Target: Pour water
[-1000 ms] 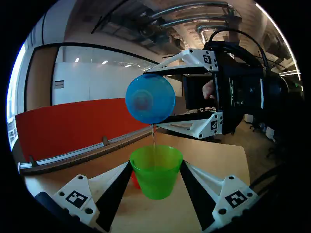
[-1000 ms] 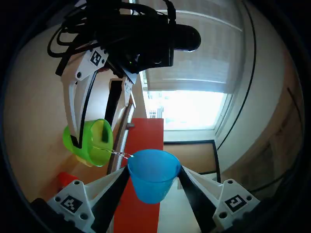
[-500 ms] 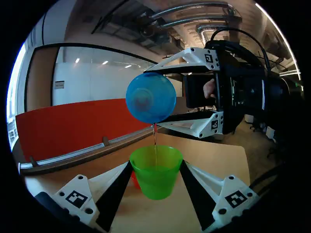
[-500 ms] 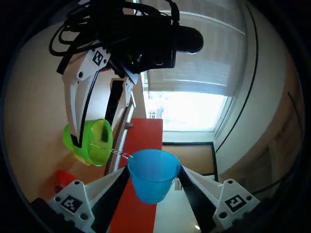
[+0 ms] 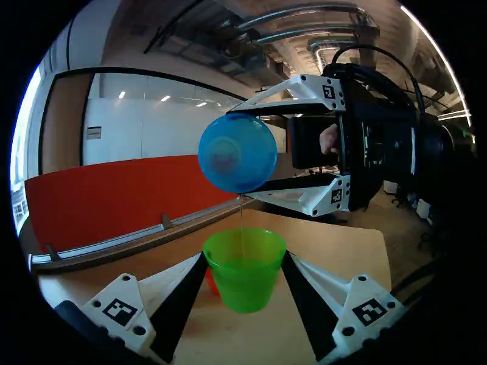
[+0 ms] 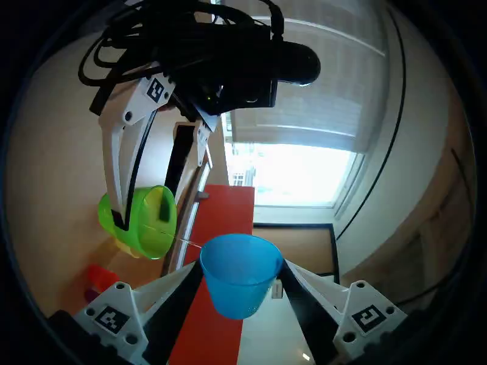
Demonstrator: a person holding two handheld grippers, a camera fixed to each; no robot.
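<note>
The left gripper view rides just behind the left gripper [image 5: 245, 258]. It looks roughly level across the table [image 5: 341, 243] toward a red partition [image 5: 122, 194], with the green cup [image 5: 245, 280] very near. The right gripper view, behind the right gripper [image 6: 241, 267], is rolled sideways, with the blue cup [image 6: 241, 286] very near. Both views share the cups, grippers, table and partition.

Wooden table [image 5: 341, 243], red partition [image 5: 115, 194], glass wall [image 5: 146, 131], ceiling pipes [image 5: 292, 18], bright window [image 6: 292, 173]
</note>
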